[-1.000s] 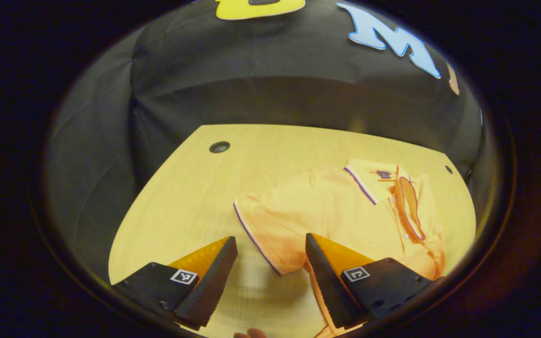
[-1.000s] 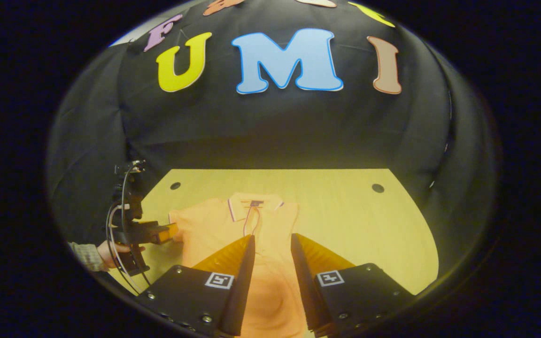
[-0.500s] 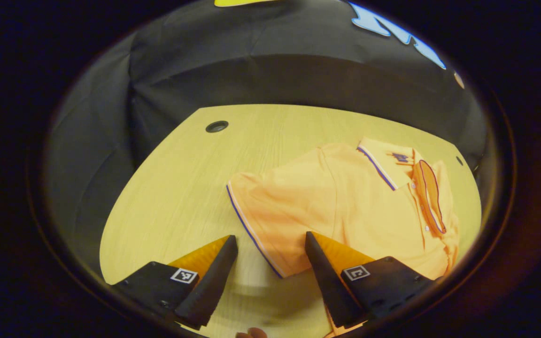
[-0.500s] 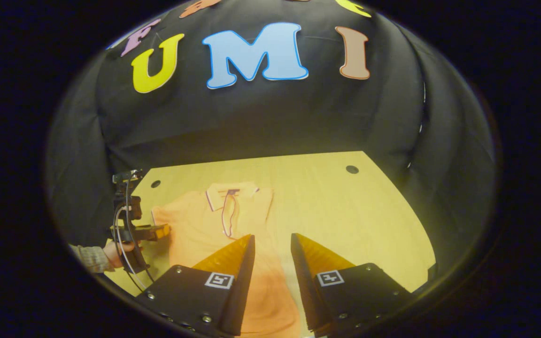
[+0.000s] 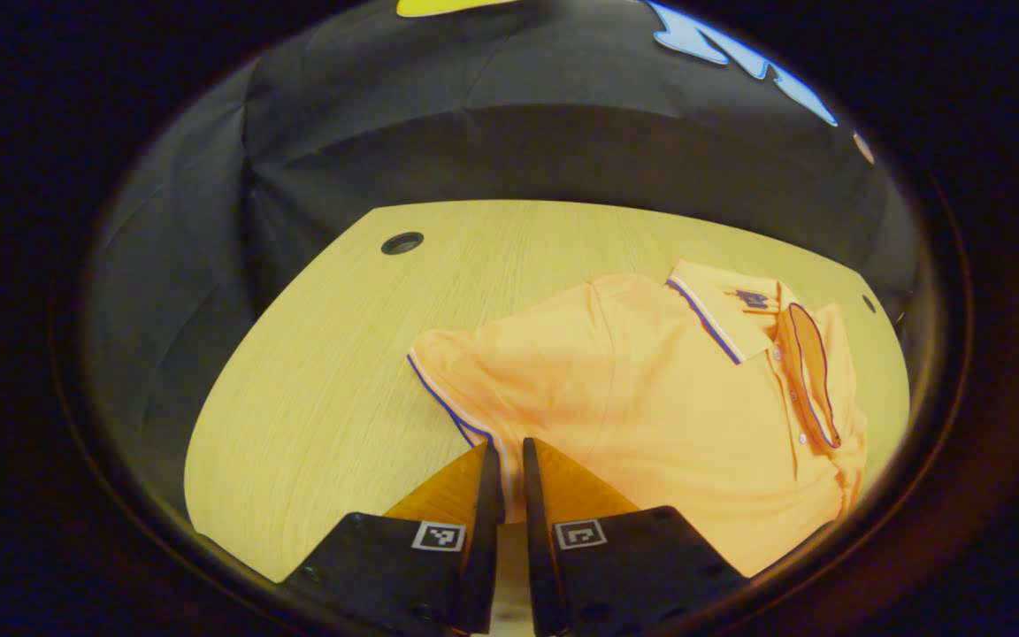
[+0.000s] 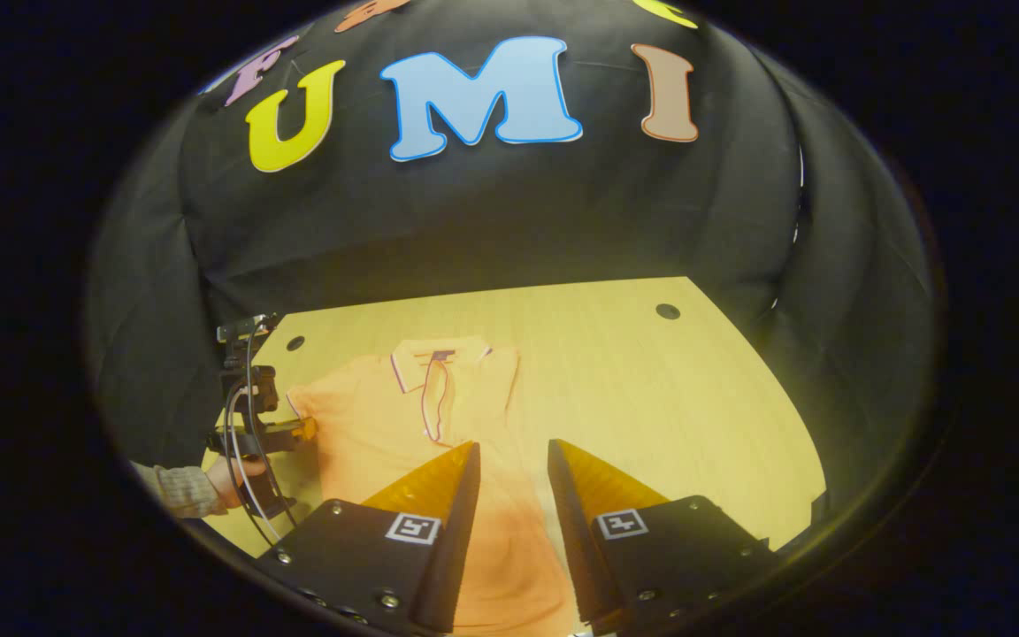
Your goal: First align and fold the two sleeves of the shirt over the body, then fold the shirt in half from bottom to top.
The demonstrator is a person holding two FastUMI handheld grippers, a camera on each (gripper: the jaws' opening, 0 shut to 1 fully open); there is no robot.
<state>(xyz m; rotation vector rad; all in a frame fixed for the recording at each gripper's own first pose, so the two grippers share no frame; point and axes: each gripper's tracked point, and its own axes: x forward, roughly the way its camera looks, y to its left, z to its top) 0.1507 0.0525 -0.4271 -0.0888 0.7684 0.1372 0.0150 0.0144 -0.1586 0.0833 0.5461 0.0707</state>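
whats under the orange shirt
The orange shirt lies flat on the wooden table. Whatever else might sit beneath the fabric is covered.

shirt: 1 | table: 1 | hand-held grippers: 2 (left, right)

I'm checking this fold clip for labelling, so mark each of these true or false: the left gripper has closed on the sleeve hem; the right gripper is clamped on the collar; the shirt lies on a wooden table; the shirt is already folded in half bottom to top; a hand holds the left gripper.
1. The left gripper has closed on the sleeve hem. True.
2. The right gripper is clamped on the collar. False: its fingers stand apart above the shirt body, well short of the collar.
3. The shirt lies on a wooden table. True.
4. The shirt is already folded in half. False: it lies at full length.
5. A hand holds the left gripper. True.
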